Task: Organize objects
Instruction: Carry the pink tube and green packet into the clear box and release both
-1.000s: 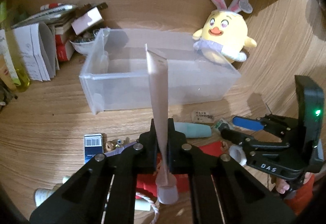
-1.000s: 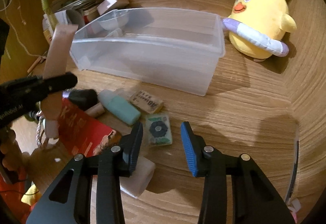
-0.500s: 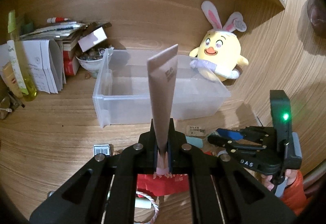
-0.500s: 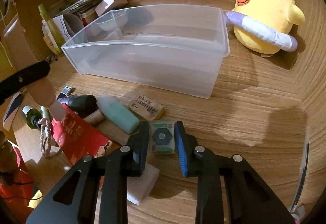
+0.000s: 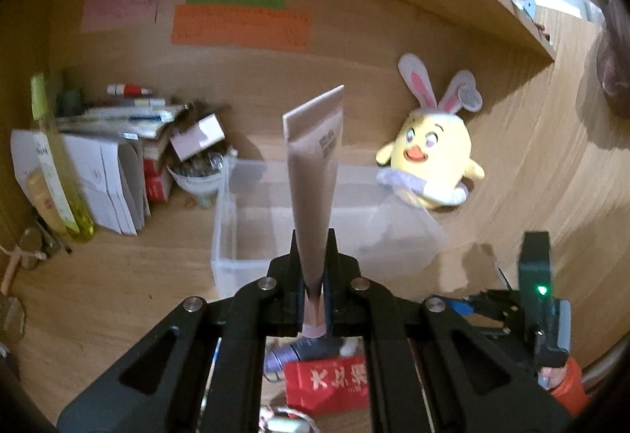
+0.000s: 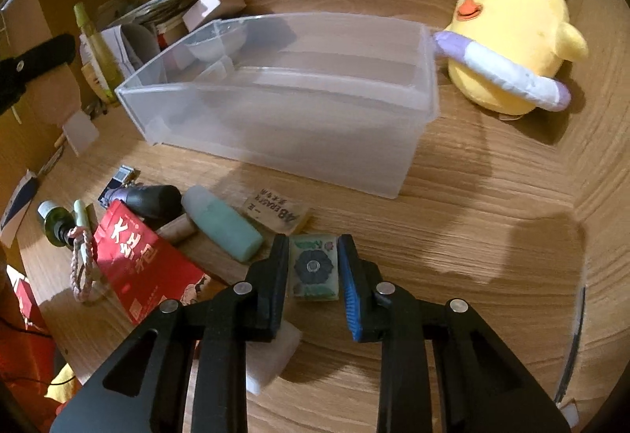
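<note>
My left gripper (image 5: 314, 289) is shut on a pink cosmetic tube (image 5: 315, 173) and holds it upright, raised above the desk in front of the clear plastic bin (image 5: 236, 236). In the right wrist view the bin (image 6: 283, 125) stands empty mid-desk. My right gripper (image 6: 313, 267) is low on the desk, its jaws closed in around a small green mahjong tile (image 6: 314, 267), touching or nearly touching its sides. My right gripper also shows in the left wrist view (image 5: 468, 305).
Loose items lie left of the tile: an eraser (image 6: 275, 210), a teal tube (image 6: 222, 222), a black cylinder (image 6: 151, 198), a red packet (image 6: 141, 267), a white block (image 6: 271, 358). A yellow plush chick (image 6: 508, 35) sits right of the bin. Books and bottles (image 5: 78, 173) crowd the back left.
My left gripper has lifted the pink tube higher and pulled back from the bin. My right gripper has moved down onto the mahjong tile and narrowed its jaws around it.
</note>
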Tool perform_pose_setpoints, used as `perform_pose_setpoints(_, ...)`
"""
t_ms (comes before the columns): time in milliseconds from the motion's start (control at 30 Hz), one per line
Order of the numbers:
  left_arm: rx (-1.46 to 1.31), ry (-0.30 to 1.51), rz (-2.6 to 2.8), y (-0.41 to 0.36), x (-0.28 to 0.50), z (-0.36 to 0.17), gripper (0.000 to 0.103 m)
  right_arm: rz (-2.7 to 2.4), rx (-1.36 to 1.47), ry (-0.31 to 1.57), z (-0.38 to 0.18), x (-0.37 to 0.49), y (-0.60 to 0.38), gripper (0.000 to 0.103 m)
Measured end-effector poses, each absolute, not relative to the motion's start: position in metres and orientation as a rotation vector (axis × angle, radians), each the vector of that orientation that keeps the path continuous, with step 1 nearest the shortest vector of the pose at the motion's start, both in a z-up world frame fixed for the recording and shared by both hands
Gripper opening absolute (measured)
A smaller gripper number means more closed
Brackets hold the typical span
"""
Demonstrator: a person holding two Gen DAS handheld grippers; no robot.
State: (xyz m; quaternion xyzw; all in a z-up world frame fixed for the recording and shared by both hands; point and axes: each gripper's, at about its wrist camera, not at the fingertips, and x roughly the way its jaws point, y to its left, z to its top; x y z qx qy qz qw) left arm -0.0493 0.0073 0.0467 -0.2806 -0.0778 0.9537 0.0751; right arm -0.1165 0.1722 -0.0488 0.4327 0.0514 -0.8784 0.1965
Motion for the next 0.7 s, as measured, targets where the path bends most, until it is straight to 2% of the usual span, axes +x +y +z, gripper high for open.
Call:
perform_pose_setpoints(333,-0.768,-0.195,2.911,0.009,-0.064,0.066,0.006,-2.544,1.036,0.067,-0.003,-0.107,0.185,0.023)
perform_pose_setpoints(700,-0.824,-0.188,2.948,0.005,-0.096,0.064,0.006,-2.546,0.830,0.060,0.045,-0.123,0.166,0.023)
